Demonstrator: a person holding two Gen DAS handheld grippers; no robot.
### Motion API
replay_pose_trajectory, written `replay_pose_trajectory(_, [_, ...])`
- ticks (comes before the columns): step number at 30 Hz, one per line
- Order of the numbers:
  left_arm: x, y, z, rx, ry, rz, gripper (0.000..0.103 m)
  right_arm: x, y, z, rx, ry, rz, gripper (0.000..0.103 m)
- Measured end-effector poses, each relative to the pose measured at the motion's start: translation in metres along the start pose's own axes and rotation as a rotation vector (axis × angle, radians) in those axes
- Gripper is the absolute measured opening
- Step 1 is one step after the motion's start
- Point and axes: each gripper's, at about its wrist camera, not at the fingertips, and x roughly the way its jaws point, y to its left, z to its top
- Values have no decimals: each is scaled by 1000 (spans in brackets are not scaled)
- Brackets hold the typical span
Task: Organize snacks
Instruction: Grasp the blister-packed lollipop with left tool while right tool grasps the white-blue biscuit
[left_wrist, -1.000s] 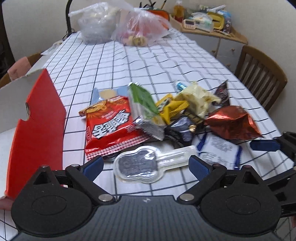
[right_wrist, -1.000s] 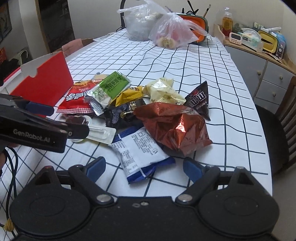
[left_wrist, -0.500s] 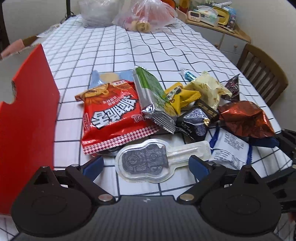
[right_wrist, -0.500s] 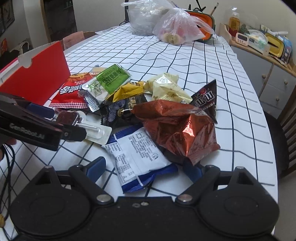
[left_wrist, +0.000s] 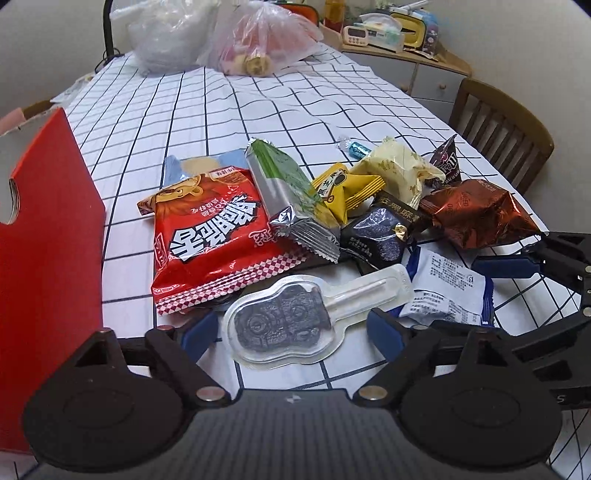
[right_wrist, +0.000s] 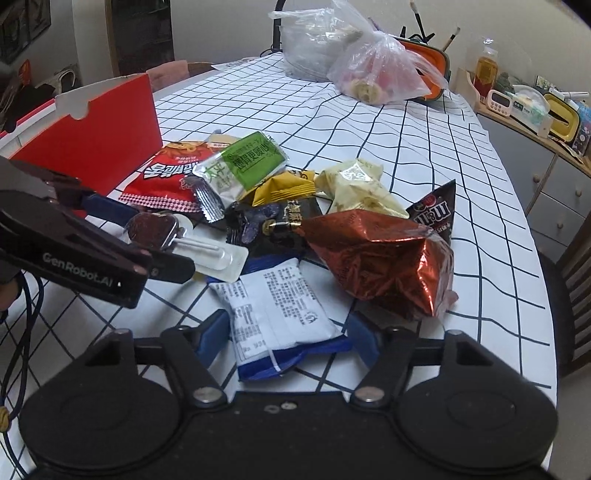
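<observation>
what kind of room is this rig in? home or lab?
Most likely a home dining room: a table under a grid-pattern tablecloth, a wooden dining chair beside it, and a sideboard cluttered with household odds and ends. Nothing lab-like shows.

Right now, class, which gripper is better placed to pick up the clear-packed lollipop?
Left. The left gripper has open jaws on either side of the lollipop; the right gripper straddles the white-and-blue packet.
</observation>
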Motion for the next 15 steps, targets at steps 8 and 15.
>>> replay_pose_trajectory(8, [-5, 2, -5, -14, -28, 4, 70, -8, 3, -5, 28, -21, -14, 59])
replay_pose_trajectory(15, [-11, 3, -11, -37, -36, 4, 69, -24, 12, -12, 60, -47, -25, 58])
